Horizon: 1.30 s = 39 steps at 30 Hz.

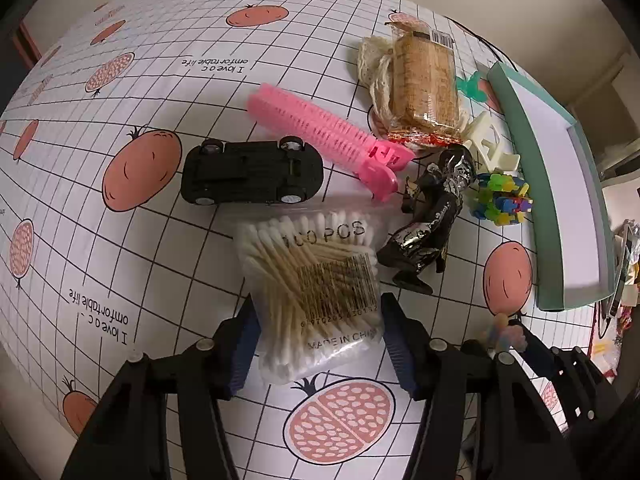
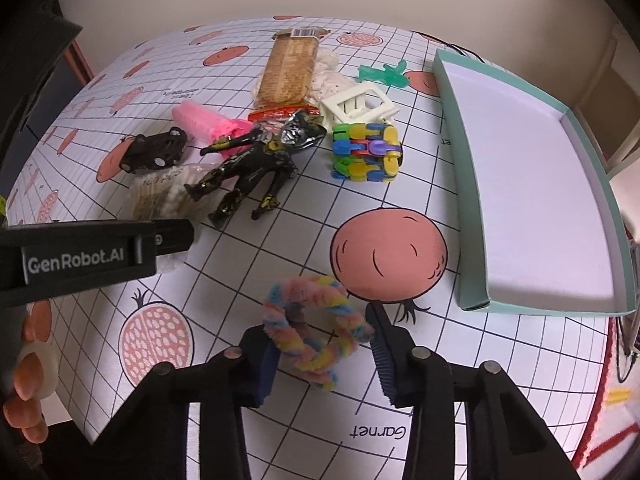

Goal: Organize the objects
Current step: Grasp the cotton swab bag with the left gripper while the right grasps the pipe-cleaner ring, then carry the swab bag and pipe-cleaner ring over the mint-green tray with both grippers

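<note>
My left gripper (image 1: 320, 320) is shut on a clear bag of cotton swabs (image 1: 316, 276), its blue pads (image 1: 244, 344) pressing both sides of the bag, which rests on the tablecloth. That bag (image 2: 160, 196) also shows in the right wrist view under the left gripper's body (image 2: 96, 256). My right gripper (image 2: 320, 340) is shut on a pastel pipe-cleaner ring (image 2: 312, 360), with its fingers touching the ring's left and right sides. An empty teal box lid (image 2: 468, 184) with a white inside lies to the right.
Beyond the bag lie a black toy car (image 1: 252, 176), a pink hair roller clip (image 1: 320, 136), a black figure (image 1: 432, 216), a wrapped biscuit pack (image 1: 424, 84), a white clip (image 2: 356, 108), a multicoloured block toy (image 2: 366, 152) and a green figure (image 2: 384, 74). A person's fingers (image 2: 28, 384) show at lower left.
</note>
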{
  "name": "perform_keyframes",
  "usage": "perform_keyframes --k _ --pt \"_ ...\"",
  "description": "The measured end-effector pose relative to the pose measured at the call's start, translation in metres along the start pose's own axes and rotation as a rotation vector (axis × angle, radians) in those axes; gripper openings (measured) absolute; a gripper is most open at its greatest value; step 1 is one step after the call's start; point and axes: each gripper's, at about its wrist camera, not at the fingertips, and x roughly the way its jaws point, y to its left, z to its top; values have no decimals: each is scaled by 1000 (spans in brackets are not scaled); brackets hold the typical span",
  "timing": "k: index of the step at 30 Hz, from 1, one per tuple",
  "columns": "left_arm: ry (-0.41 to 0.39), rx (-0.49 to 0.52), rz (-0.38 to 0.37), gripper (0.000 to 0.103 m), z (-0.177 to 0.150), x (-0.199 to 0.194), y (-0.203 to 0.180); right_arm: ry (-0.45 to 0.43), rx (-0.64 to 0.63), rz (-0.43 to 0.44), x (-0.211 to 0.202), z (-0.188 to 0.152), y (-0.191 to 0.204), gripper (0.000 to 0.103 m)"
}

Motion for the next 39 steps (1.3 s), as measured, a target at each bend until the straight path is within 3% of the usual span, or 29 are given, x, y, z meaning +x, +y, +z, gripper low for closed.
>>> perform_keyframes --k 23,31,39 --pt "-1 1 10 48 -1 1 -1 5 59 49 -5 -1 -17 29" --pt "-9 -26 2 45 -4 -3 3 -37 83 57 -11 6 -18 29" --pt "-81 -62 -53 44 -2 -20 17 -146 120 67 -36 9 -24 29"
